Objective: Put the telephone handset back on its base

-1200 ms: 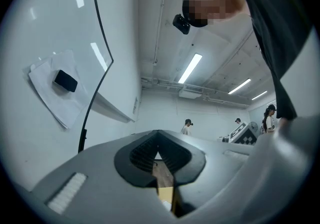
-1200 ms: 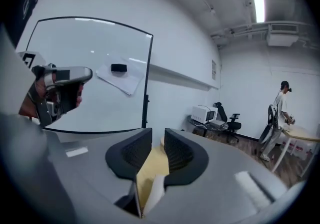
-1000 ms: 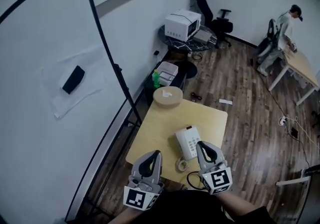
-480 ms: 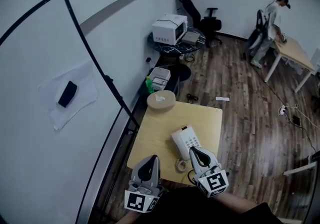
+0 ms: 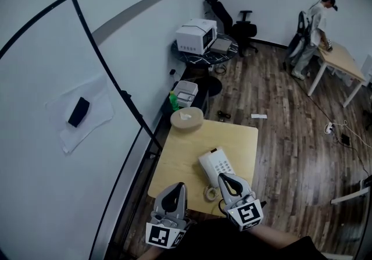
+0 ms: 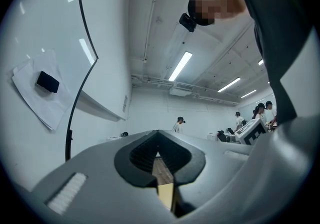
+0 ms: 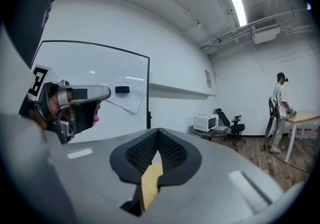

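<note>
Left gripper (image 5: 178, 186): we held it clenched on nothing, at the near edge of the table (image 5: 180, 154).
Right gripper (image 5: 223, 177): clenched and empty too, tip just beside the telephone (image 5: 216, 166).
Telephone: lay on the table's near half, coiled cord (image 5: 210, 192) toward us.
Handset: we couldn't tell it from the base.

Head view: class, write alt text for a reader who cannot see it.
A white desk telephone sits on a wooden table, seen from above. The left tongs and right tongs, both shut and empty, hover at its near edge.
</note>
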{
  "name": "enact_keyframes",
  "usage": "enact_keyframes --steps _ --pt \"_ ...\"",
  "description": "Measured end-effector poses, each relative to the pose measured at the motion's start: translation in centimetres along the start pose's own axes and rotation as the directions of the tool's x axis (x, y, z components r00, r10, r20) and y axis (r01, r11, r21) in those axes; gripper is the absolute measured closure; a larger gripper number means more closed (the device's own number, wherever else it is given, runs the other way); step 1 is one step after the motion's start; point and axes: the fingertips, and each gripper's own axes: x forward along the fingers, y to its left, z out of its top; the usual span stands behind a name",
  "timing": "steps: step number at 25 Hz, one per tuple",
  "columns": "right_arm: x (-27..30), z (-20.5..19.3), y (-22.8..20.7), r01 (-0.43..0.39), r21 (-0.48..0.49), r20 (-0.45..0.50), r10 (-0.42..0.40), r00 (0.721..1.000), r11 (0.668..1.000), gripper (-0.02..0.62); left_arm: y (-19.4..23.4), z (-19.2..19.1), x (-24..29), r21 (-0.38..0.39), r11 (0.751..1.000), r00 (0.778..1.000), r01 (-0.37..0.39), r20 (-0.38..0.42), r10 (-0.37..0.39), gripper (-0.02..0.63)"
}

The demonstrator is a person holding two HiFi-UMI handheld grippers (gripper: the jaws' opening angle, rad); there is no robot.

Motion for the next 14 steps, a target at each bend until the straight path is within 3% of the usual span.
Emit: enact_keyframes --steps 4,7,10,14 --pt "0.02 -0.06 -0.06 0.000 -0.009 0.001 0.000 1.000 1.000 0.588 0.05 0.37 0.03 0.002 1.000 0.999 0.002 0.035 -0.002 0.606" --pt "-0.14 0.05 -0.06 -0.004 0.000 -0.006 0.004 1.000 1.000 0.588 -0.43 0.16 0.13 -0.005 1.000 1.000 0.007 -0.011 -0.007 0.606" --pt "-0.07 -0.09 -0.09 -0.007 -0.007 -0.012 0.007 1.000 1.000 0.588 -0.69 0.53 0.28 0.001 1.000 1.000 0.020 0.014 -0.020 0.606" --pt "-0.35 -0.05 0.18 -0.002 -0.009 -0.019 0.002 1.000 1.000 0.588 -0.69 0.16 -0.10 -0.015 1.000 0.999 0.017 -0.028 -0.017 0.606"
